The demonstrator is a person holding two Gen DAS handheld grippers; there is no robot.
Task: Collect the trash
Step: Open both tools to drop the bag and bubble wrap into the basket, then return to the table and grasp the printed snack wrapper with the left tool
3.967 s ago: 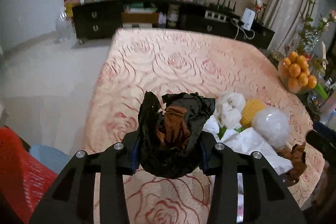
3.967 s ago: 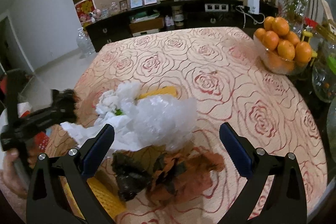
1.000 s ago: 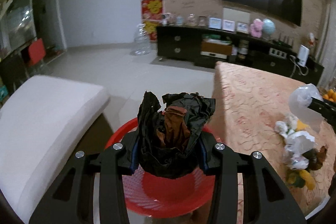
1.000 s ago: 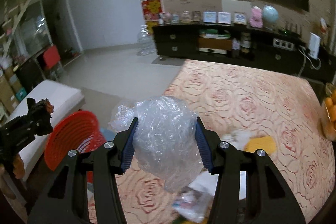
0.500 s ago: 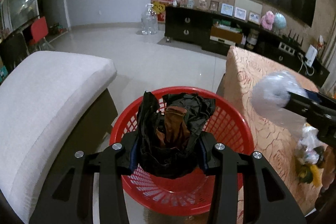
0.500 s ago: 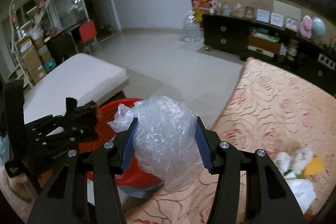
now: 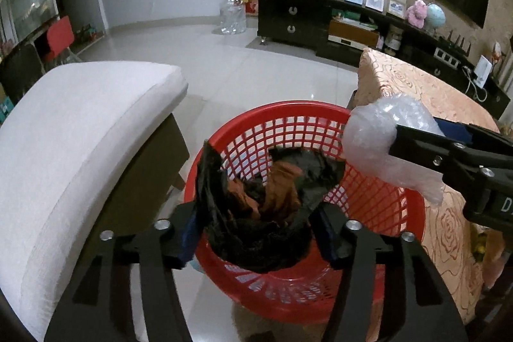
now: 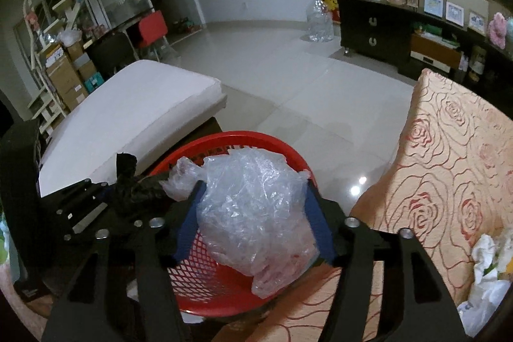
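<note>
crumpled black bag (image 7: pixel 256 213) in left fingers (image 7: pixel 189 233), clear plastic wad (image 8: pixel 256 213) in right fingers (image 8: pixel 315 226), both over red basket (image 7: pixel 378 207).

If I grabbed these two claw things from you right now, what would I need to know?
Left gripper: shut on the black bag, held over the red basket.
Right gripper: shut on the clear plastic bag, at the basket's rim on the table side.
Done: both bags carried to the basket; neither dropped yet.
Left: open both grippers over the basket, then go back for the white paper scraps on the table.
</note>
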